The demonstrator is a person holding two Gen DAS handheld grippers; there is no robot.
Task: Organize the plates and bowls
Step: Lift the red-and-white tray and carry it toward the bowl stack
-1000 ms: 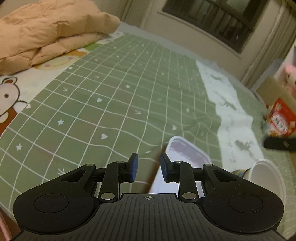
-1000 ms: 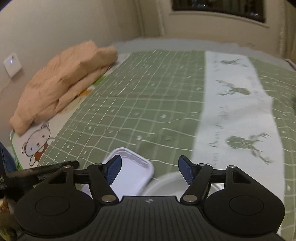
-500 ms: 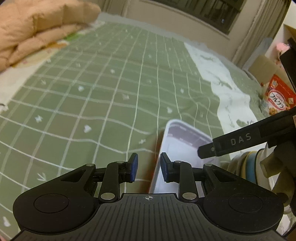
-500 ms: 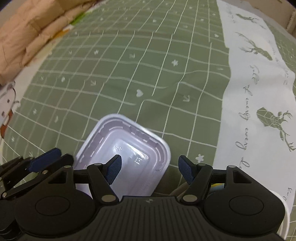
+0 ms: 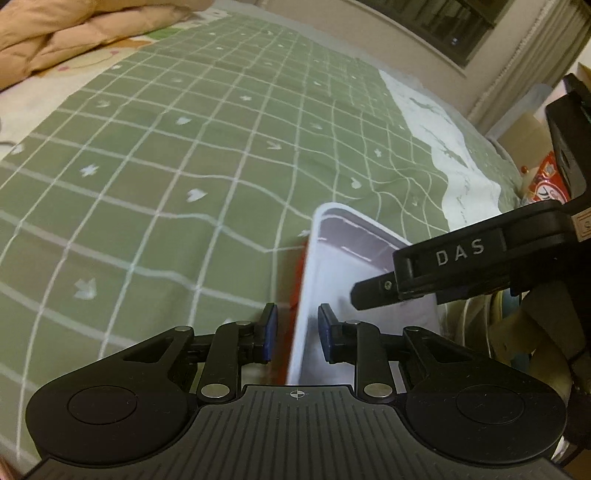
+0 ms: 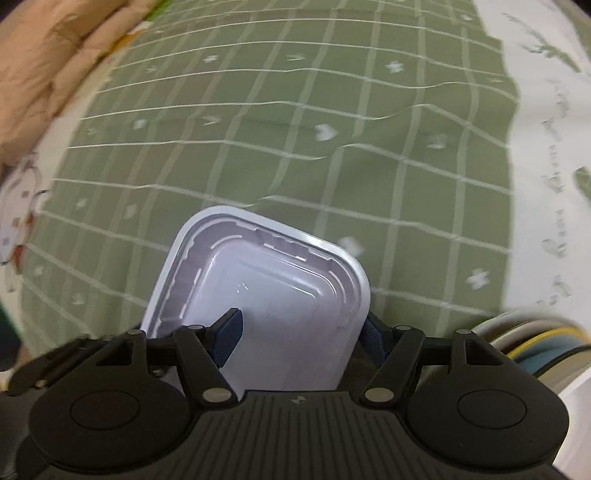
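Green checked bedding (image 5: 207, 158) with white grid lines fills most of both views, a peach duvet (image 5: 74, 33) bunched at its far left corner. At the near right edge sits a stack of round dishes (image 6: 535, 339), white rim over yellow and blue ones. Beside that stack a white rectangular plastic container (image 6: 280, 310) rests on the bedding, open side up. The right gripper (image 6: 299, 336) straddles the container's right wall, one blue pad inside the basin and the other outside the rim, its fingers spread wide and not yet pinching. The left gripper (image 5: 295, 338) brackets the container's left wall, fingers (image 5: 268, 332) narrowly apart with a visible gap either side of the rim, so no grip there yet. To take hold well, each gripper probably should settle deeper over its wall before closing, then squeeze evenly; thin plastic likely flexes, so lifting level with both sides together seems safest.
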